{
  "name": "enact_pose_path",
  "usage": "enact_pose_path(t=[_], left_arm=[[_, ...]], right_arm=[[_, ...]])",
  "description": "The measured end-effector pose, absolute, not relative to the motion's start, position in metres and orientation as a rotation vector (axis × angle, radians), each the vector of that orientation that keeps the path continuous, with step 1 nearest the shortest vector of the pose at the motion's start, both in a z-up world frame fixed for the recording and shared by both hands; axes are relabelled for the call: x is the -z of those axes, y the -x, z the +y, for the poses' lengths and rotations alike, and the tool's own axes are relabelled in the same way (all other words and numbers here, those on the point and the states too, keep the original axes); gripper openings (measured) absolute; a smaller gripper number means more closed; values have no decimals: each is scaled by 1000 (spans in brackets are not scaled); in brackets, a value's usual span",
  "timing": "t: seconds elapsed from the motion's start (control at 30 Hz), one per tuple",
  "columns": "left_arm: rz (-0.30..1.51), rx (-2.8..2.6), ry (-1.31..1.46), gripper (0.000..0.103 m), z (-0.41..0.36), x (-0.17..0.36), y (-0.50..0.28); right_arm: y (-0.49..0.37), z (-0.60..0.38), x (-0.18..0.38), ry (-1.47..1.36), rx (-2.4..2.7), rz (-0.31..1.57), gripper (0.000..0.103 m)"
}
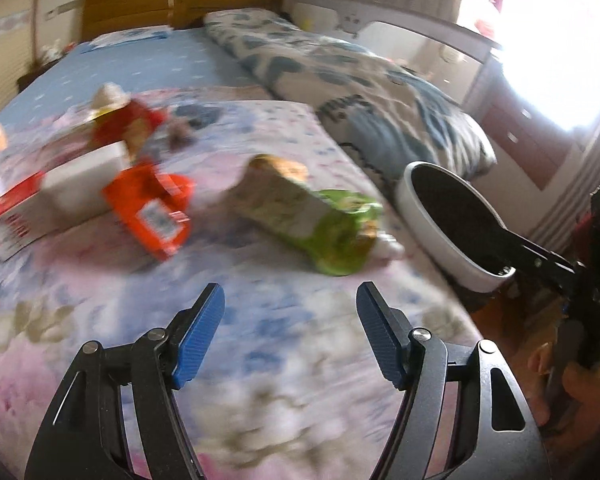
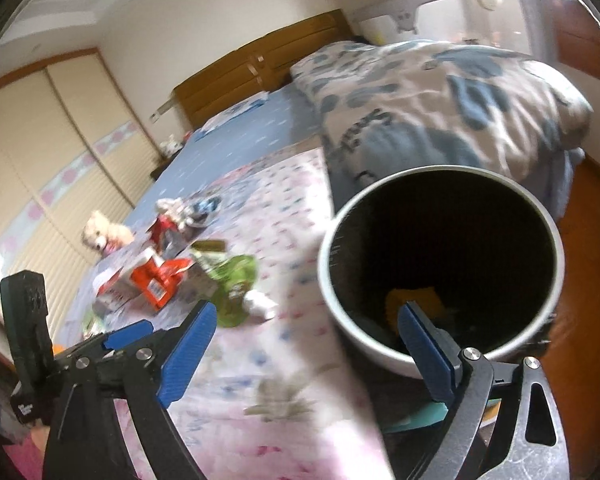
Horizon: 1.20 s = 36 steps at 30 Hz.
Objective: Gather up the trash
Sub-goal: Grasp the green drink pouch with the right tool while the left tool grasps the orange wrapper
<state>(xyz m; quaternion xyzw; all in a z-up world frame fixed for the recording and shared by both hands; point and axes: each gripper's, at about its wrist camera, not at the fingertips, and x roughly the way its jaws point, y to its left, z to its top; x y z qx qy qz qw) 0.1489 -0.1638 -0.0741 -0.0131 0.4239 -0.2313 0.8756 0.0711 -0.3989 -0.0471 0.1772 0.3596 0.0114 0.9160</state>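
Observation:
Trash lies on the flowered bed cover: a green snack bag (image 1: 320,220) with a crumpled white tissue (image 1: 390,248) beside it, an orange packet (image 1: 152,212), a red-and-white carton (image 1: 24,212) and a red wrapper (image 1: 128,124). My left gripper (image 1: 290,304) is open and empty, above the cover just short of the green bag. The white bin (image 2: 440,268) with a dark inside stands beside the bed; a yellow item (image 2: 414,300) lies in it. My right gripper (image 2: 304,320) is open and empty at the bin's near rim. The green bag (image 2: 234,284) and orange packet (image 2: 158,280) show left of it.
A folded blue-patterned duvet (image 1: 360,88) lies along the bed's right side behind the bin (image 1: 452,216). A wooden headboard (image 1: 180,4) is at the far end. A plush toy (image 2: 102,234) sits on the bed's left. Wooden floor (image 2: 592,248) lies right of the bed.

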Motion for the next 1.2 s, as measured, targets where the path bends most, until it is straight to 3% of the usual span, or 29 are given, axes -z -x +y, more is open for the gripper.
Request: enact_pose_path(t=[0.53,1.1,1.13,1.17,1.2], left_arm=[[902,357,119,70,-97,82,-170],[933,359,122,69,-104,90,-234],[931,366,124,67,-105,91,-236],[929,373,125,54,-107,91,-237],[934,389,120,34,-110,92,-239]], right_arm=[[-120,-327,63,-178,-186,825,95],[-189,-315,88,-43,-304,948,94],[-190,-315,89,-45,-304,956,90],[-192,-315,92,-52,-306,969,86],[-192,-315,94,-58,-308,975,69]])
